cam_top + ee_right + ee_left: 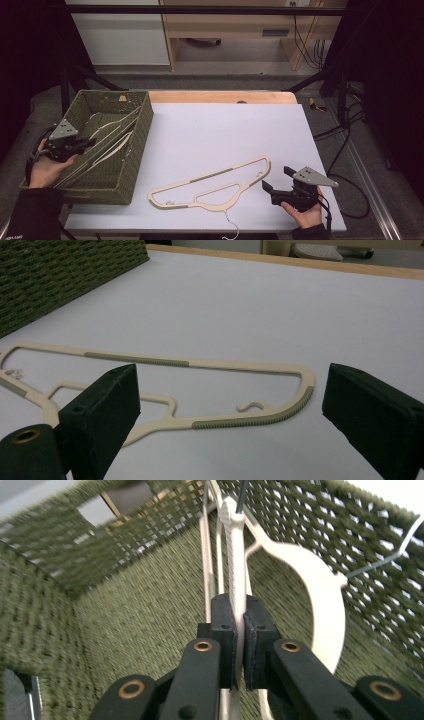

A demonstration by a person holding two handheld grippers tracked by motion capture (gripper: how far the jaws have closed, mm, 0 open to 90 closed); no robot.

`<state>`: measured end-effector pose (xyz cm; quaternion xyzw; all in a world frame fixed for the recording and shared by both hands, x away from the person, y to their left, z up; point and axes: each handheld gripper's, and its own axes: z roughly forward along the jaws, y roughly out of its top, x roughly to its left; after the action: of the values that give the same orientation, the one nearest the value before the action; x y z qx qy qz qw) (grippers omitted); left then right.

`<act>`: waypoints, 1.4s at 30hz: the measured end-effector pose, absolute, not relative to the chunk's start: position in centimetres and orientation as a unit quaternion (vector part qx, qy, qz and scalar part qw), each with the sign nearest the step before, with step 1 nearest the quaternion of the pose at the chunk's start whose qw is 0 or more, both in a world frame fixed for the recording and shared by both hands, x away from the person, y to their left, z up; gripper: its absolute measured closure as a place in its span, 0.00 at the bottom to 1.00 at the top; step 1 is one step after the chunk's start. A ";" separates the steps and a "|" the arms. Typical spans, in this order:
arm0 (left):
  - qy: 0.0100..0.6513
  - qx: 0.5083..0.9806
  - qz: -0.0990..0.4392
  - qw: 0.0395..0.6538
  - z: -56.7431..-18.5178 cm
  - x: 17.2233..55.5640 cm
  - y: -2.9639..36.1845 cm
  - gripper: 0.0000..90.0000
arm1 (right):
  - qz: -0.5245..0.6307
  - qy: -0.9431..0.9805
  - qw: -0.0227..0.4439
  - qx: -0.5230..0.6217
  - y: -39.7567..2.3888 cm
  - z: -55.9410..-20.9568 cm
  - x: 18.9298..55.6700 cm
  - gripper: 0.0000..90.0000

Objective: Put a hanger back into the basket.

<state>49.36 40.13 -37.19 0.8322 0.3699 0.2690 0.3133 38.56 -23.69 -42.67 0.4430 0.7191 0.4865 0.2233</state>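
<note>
Inside the green woven basket (135, 150) at the table's left, a cream hanger (236, 555) is clamped edge-on between the left gripper (239, 625) pads. Nearer and to the right, a second hanger (212, 185) lies flat on the white tabletop (225, 130), just beside the right gripper (280, 180), whose jaws gape with nothing between them.

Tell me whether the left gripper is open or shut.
Shut. The left gripper has its fingers clamped on a cream hanger inside the green basket.

Both grippers (80, 145) (280, 182) matte black, grey triangular top plates, brass-ringed pivot holes, black trailing cables, wrist straps. Dark sleeves (35, 212) at lower corners.
</note>
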 end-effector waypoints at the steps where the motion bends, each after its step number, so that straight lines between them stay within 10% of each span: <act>1: 0.369 0.838 0.261 0.306 -37.3 49.4 39.9 0.94 | 0.486 0.719 0.223 0.443 -23.7 -42.7 38.6 0.10; 14: 0.393 0.861 0.181 0.265 -38.8 49.6 38.4 0.83 | 0.487 0.721 0.223 0.439 -23.6 -42.7 38.6 0.10; 34: 0.374 0.847 0.206 0.317 -36.1 47.4 36.9 0.74 | 0.490 0.723 0.222 0.435 -23.3 -42.5 38.4 0.10; 42: 0.356 0.792 0.261 0.422 -33.4 44.9 35.0 0.44 | 0.495 0.721 0.218 0.433 -23.0 -42.2 38.4 0.09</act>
<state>44.90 35.04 -33.42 0.7916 0.3562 0.2613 0.4221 38.38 -22.96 -42.24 0.4325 0.7210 0.4955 0.2182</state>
